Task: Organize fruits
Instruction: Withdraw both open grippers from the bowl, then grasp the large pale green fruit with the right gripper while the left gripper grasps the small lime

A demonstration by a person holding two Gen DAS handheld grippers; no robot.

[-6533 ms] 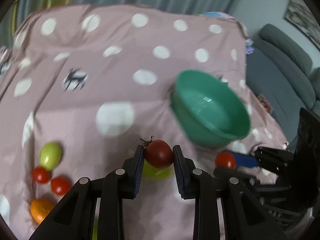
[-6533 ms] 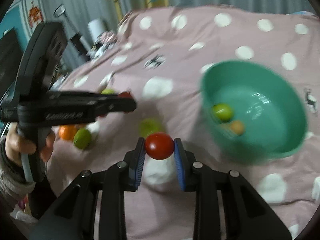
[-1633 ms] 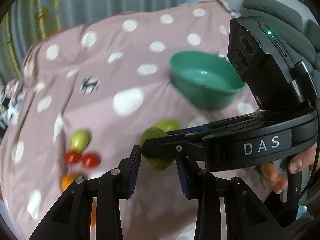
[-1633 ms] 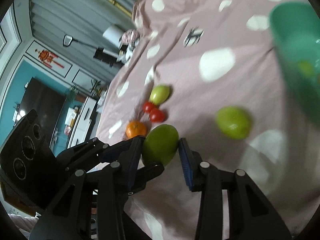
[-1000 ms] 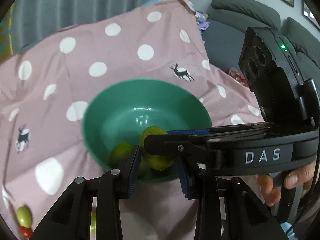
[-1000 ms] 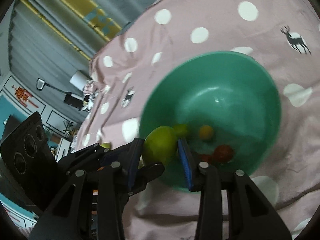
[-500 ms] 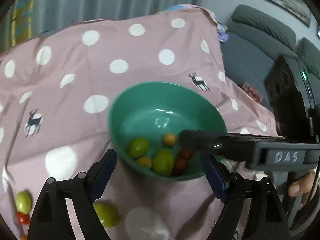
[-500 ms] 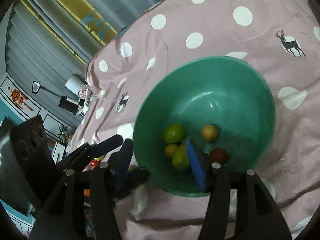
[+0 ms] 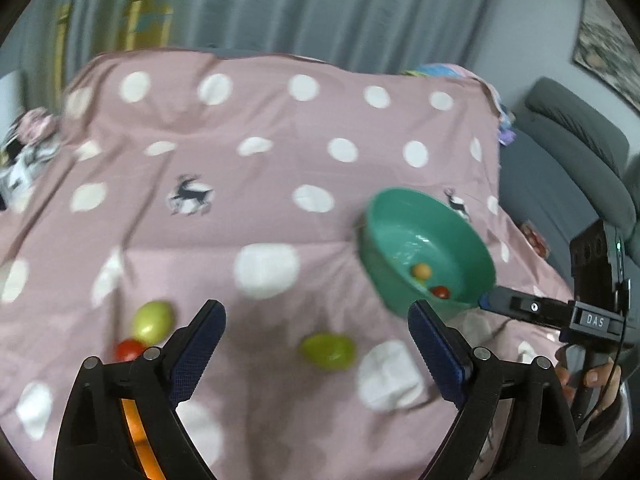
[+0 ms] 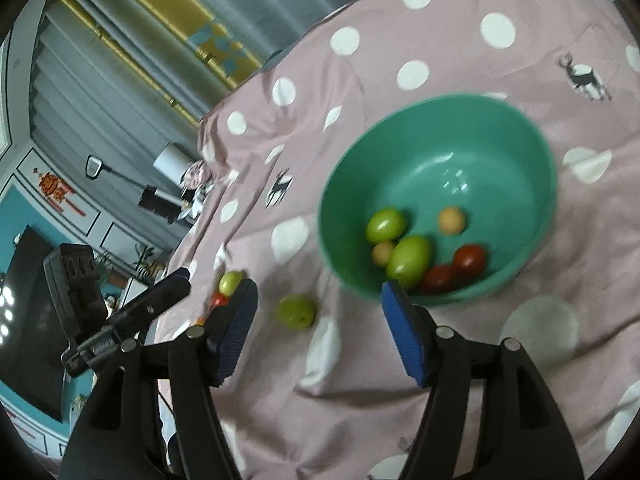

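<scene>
Our left gripper (image 9: 316, 336) and right gripper (image 10: 318, 314) gape empty near the round green plastic bowl (image 10: 532, 184); bare pink dotted cloth (image 9: 248, 168) beyond it.

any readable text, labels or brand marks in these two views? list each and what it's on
"DAS": white letters on the side of the right gripper, seen in the left wrist view.
Lettering on the side of the left gripper, in the right wrist view: too small and blurred to read.
Red ornament on the wall panel: unreadable.
No other text.

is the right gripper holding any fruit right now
No, the right gripper has its jaws spread wide with nothing between them, above the pink polka-dot cloth.
</scene>
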